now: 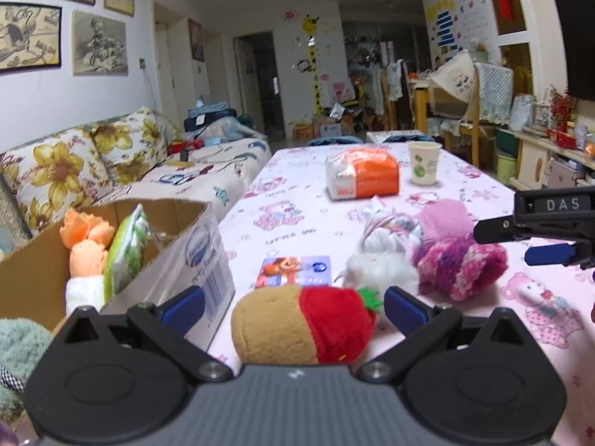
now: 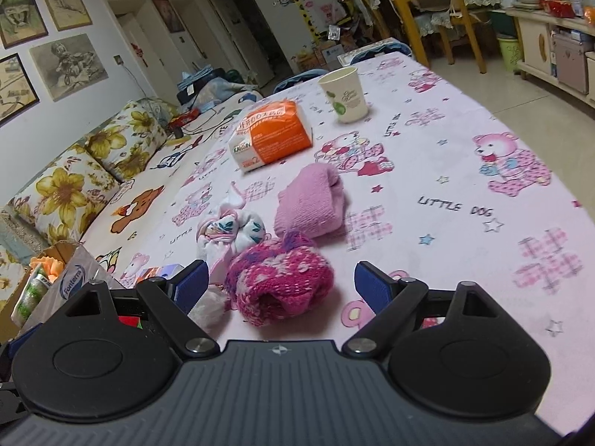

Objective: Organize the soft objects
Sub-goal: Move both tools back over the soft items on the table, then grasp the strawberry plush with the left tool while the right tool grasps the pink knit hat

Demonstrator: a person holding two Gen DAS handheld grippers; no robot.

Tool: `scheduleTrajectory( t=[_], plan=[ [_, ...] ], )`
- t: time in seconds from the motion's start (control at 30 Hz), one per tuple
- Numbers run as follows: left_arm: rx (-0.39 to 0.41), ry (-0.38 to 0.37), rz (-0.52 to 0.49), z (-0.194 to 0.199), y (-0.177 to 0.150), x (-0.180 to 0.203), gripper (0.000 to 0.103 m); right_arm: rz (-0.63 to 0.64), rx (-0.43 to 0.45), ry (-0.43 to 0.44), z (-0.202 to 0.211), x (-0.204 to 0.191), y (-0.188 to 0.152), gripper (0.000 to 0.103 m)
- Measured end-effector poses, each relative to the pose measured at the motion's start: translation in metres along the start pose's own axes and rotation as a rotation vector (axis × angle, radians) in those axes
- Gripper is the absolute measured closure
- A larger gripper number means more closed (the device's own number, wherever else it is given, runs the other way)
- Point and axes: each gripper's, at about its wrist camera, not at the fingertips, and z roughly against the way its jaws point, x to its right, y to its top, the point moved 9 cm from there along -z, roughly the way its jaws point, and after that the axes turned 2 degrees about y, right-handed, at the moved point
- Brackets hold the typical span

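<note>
My left gripper [image 1: 293, 306] is open, its blue pads on either side of a tan and red strawberry plush [image 1: 301, 325] that lies on the table. My right gripper [image 2: 282, 284] is open around a magenta knitted hat [image 2: 279, 286]; it also shows in the left wrist view [image 1: 461, 264]. A white fluffy item [image 1: 375, 269], a rolled white floral cloth [image 2: 232, 232] and a folded pink towel [image 2: 310, 200] lie just beyond. A cardboard box [image 1: 178, 256] at left holds an orange and white plush [image 1: 87, 249] and a green packet [image 1: 126, 249].
The table wears a pink bear-print cloth [image 2: 465, 171]. An orange tissue pack [image 2: 271, 135], a paper cup [image 2: 344, 94] and a small flat packet [image 1: 295, 271] lie on it. A floral sofa [image 1: 74, 163] runs along the left. The right gripper shows at right [image 1: 550, 230].
</note>
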Motion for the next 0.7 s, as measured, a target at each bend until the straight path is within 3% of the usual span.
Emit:
scheduleTrajectory(
  t=[0.3, 0.7],
  plan=[
    [-0.108, -0.029, 0.081, -0.022, -0.012, -0.004, 0.001, -0.018, -0.017, 0.012, -0.014, 0.0, -0.002, 0.0],
    [-0.192, -0.054, 0.101, -0.043, -0.024, 0.003, 0.001, -0.031, -0.046, 0.025, -0.024, -0.004, -0.008, 0.0]
  ],
)
